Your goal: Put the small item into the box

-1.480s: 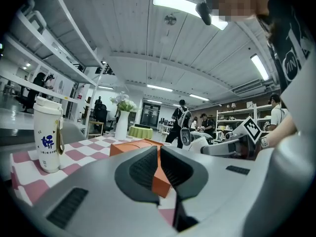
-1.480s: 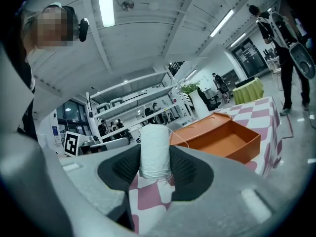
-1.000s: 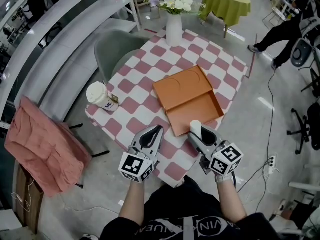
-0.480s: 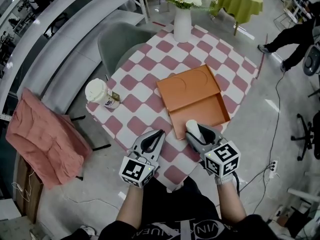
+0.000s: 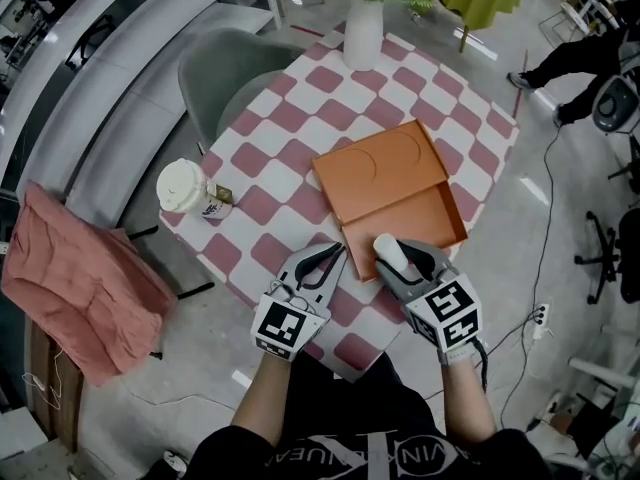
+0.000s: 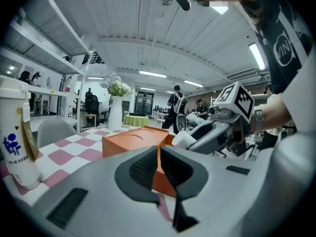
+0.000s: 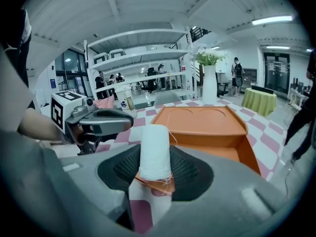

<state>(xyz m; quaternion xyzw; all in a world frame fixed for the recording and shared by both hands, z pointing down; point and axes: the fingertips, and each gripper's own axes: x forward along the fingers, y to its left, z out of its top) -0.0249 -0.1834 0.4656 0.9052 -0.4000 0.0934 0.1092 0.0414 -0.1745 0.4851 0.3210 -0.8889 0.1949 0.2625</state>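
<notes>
The small item is a white spool of thread [image 7: 155, 152] with loose orange strands at its base. It stands upright between the jaws of my right gripper [image 7: 155, 171], which is shut on it. In the head view the spool [image 5: 386, 248] hangs at the near edge of the open orange box [image 5: 412, 220], whose lid [image 5: 378, 166] lies flat behind the tray. My left gripper [image 5: 328, 260] is shut with nothing in it, just left of the box's near corner. From the left gripper view the box [image 6: 129, 141] sits ahead, with the right gripper [image 6: 212, 135] carrying the spool [image 6: 179, 139].
A lidded paper cup [image 5: 184, 188] stands at the left edge of the pink-and-white checked table [image 5: 300, 138]. A white vase of flowers [image 5: 362, 28] is at the far side. A grey chair [image 5: 222, 80] stands beside the table, and pink cloth [image 5: 70, 278] lies on a bench. A person [image 5: 575, 58] stands far right.
Both grippers have edged forward toward the box's near edge. The spool stays held in the right gripper. The left gripper has come closer to the box corner.
</notes>
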